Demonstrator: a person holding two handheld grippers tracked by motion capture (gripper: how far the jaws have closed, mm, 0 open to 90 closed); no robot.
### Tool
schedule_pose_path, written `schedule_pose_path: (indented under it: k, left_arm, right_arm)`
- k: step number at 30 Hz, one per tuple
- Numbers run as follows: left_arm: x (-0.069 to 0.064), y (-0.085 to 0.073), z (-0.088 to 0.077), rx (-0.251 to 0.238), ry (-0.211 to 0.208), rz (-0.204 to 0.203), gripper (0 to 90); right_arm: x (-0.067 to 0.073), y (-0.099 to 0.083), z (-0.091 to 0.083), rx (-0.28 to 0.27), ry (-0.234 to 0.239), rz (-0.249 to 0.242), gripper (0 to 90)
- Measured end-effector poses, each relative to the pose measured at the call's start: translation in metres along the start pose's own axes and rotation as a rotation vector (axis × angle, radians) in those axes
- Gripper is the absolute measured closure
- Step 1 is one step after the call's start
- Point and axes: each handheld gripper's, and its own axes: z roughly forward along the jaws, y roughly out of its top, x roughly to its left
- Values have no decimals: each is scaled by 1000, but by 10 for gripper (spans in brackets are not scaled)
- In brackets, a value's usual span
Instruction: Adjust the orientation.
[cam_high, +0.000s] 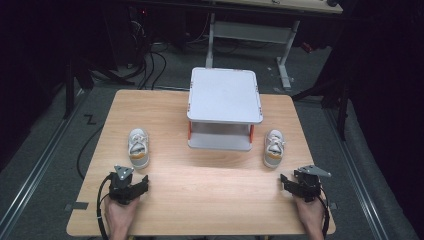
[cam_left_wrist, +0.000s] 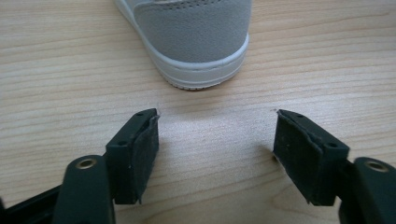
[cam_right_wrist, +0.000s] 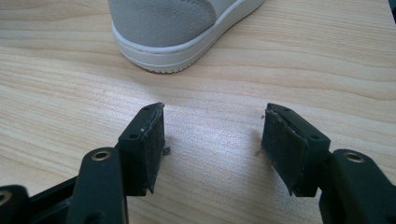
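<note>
- Two small grey/white sneakers are seen on the wooden table (cam_high: 200, 185), laces up, toes pointed away from the person, heels toward the grippers.
- Left shoe (cam_high: 138, 148) is parked on the table's left half, just off the front-left corner of the stand; right shoe (cam_high: 274, 148) is parked on the right half, near the stand's front-right corner. They're well apart, w/ the stand between them.
- In the left gripper view the left shoe's grey suede heel (cam_left_wrist: 194, 37) w/ its white sole is seen right ahead of the jaws, bare wood between heel and jaw tips, no contact.
- In the right gripper view the right shoe's heel (cam_right_wrist: 168, 28) is seen ahead and a bit to the left of the jaws, also not touched.
- Left gripper (cam_high: 131, 186) is held low at the near-left edge, just behind the left shoe; jaws are spread wide, nothing btwn the pads.
- Right gripper (cam_high: 295, 184) is held at the near-right edge, just behind the right shoe; jaws are spread wide too, only table grain btwn them.
- A hand is wrapped round each gripper handle, forearms coming in from the near edge.
- Stand (cam_high: 225, 95) is a white 2-level shelf w/ orange posts, placed at the far middle of the table; both levels look bare.
- Beyond the table, dark floor w/ cables and another desk's legs are made out.
</note>
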Motion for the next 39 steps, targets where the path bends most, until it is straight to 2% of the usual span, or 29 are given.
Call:
schedule_pose_path:
  k: [12,16,25,36,39]
  left_arm:
    - [4,9,-18,-24,-23,-20,360]
    - [7,16,-28,-51,-45,-22,353]
    - [15,34,-41,-78,-51,-37,341]
    - [24,60,-43,-72,-28,-46,349]
    - [30,71,-33,-34,-21,-61,382]
  right_arm:
    - [0,0,0,0,1,-1,386]
    - [0,0,0,1,-2,0,385]
    - [0,0,0,-1,-2,-4,383]
    - [0,0,0,0,-2,-4,381]
    - [0,0,0,0,-2,-3,381]
